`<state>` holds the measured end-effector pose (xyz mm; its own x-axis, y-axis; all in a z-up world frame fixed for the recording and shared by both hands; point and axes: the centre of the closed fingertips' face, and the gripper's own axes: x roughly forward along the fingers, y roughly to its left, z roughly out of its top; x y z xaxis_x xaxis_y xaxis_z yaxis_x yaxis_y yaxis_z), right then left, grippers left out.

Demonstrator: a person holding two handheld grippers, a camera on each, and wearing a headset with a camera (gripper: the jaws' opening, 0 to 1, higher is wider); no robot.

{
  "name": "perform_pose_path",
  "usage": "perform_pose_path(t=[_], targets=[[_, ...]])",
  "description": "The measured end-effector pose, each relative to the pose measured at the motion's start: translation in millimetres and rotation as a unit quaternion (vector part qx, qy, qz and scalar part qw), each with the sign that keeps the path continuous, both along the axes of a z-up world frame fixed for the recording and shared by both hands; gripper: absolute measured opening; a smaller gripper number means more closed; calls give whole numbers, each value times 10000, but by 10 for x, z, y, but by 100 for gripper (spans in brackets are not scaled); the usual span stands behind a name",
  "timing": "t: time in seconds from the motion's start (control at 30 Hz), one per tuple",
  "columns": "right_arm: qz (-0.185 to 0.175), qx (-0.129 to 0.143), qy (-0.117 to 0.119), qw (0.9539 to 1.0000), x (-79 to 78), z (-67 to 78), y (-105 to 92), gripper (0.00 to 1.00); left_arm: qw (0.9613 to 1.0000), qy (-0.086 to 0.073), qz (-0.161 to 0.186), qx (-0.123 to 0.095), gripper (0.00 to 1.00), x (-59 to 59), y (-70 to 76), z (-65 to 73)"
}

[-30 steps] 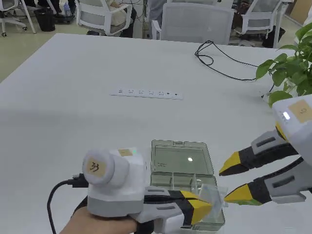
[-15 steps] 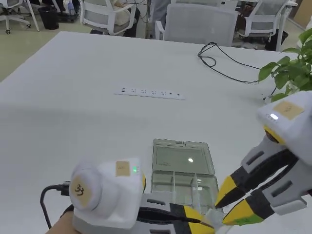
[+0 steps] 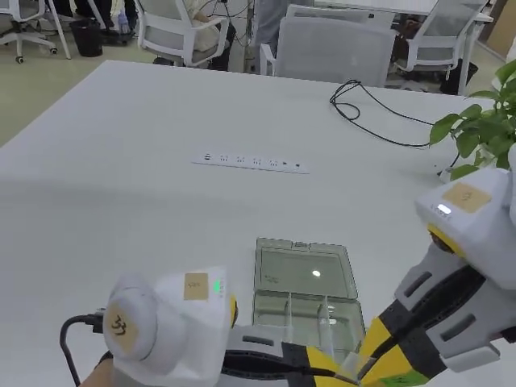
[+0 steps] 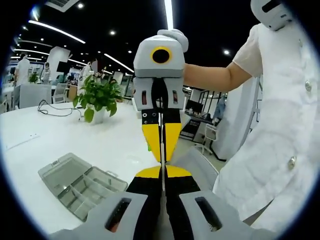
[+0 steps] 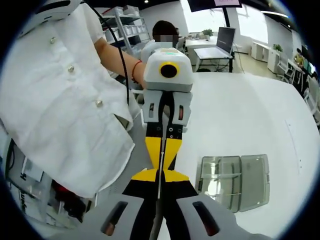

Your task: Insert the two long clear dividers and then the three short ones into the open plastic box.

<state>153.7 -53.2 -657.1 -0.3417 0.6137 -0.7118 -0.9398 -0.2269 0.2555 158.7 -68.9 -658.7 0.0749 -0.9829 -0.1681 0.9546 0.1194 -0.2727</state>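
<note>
An open plastic box (image 3: 304, 303) is seen on the white tabletop (image 3: 121, 210), close to the near edge. Its lid (image 3: 305, 270) is laid flat behind the base, on the far side. Upright dividers (image 3: 322, 310) are seen inside the base, splitting it into compartments; their number cannot be told.

Just in front of the box, the left tongs (image 3: 334, 367) and the right tongs (image 3: 385, 360) are brought nose to nose above its near right corner. A clear divider (image 3: 352, 364) is held between them. In the left gripper view the left jaws are pressed together with only a thin line between them, and in the right gripper view the right jaws are closed in the same way, apparently on the same sheet. The near part of the base is hidden behind the tongs in the head view.

Farther back, a white power strip (image 3: 251, 162) is set flat at mid-table, well apart from the box. A black cable (image 3: 379, 101) is looped near the far edge, and a leafy plant (image 3: 480, 137) is placed at the right. Office chairs (image 3: 326, 40) are ranged beyond the tabletop.
</note>
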Motion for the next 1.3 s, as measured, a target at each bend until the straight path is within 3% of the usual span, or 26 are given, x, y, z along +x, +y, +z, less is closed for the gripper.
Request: perform_pose_path(t=[0.17,0.53,1.0,1.3], targets=[[45,-22,-46,10000,-6,-24,0,3,10000,39,48,-14,0,-14,-2,-28],[66,-52,-242,9997,-1,-52,29,3,9999,-57,136,40,0,-9,25,-56],[-21,-134,-344,9993,40,-77,-42,3,9995,62,265,144,0,-20,84,-129],[-203,-192,-441,9986,111,-124,-112,3,9982,206,513,235,10,0,191,-232]])
